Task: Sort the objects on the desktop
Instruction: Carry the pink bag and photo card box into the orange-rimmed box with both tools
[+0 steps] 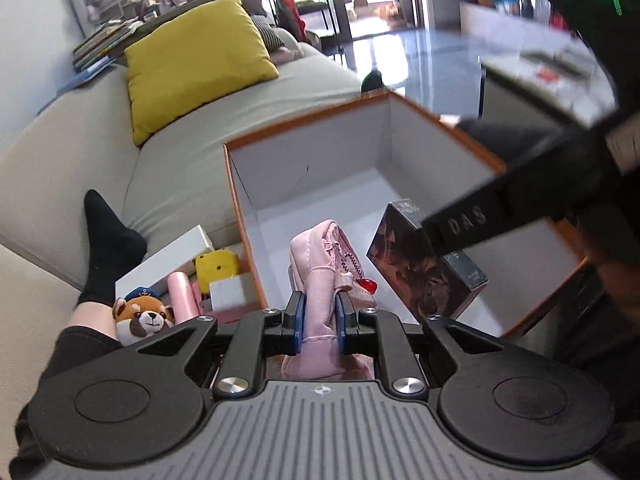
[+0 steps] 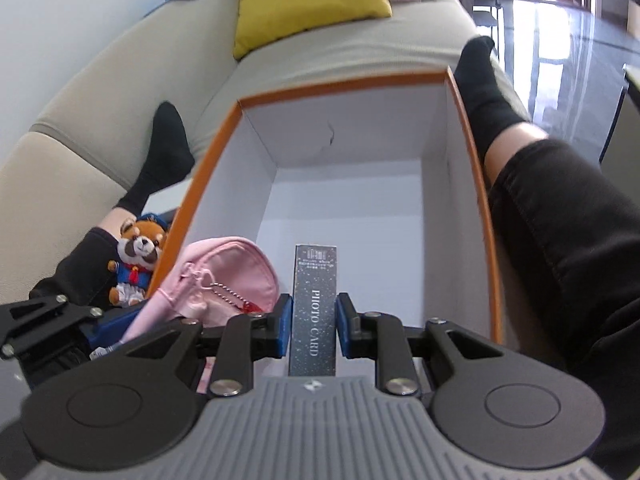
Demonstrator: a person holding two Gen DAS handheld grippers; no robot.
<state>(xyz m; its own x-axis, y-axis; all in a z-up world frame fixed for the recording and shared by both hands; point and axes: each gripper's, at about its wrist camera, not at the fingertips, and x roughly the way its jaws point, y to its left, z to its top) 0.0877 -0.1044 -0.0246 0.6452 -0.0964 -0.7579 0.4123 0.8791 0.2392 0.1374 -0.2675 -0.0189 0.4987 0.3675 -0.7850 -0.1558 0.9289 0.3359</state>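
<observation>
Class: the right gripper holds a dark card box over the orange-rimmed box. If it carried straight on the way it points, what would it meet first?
Probably the white floor of the orange-rimmed box. The right gripper, shut on the photo card box, points down into it with nothing visible ahead, though depth is unclear.

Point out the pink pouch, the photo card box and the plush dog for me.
pink pouch (image 1: 320,280), left wrist view, fabric body.
photo card box (image 2: 314,320), right wrist view, lettered spine.
plush dog (image 2: 138,252), right wrist view, face.

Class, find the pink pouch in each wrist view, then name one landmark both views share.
Left wrist: pink pouch at bottom centre, clamped in the left tool.
Right wrist: pink pouch at lower left, beside the photo card box.
Shared landmark: orange-edged box.
</observation>
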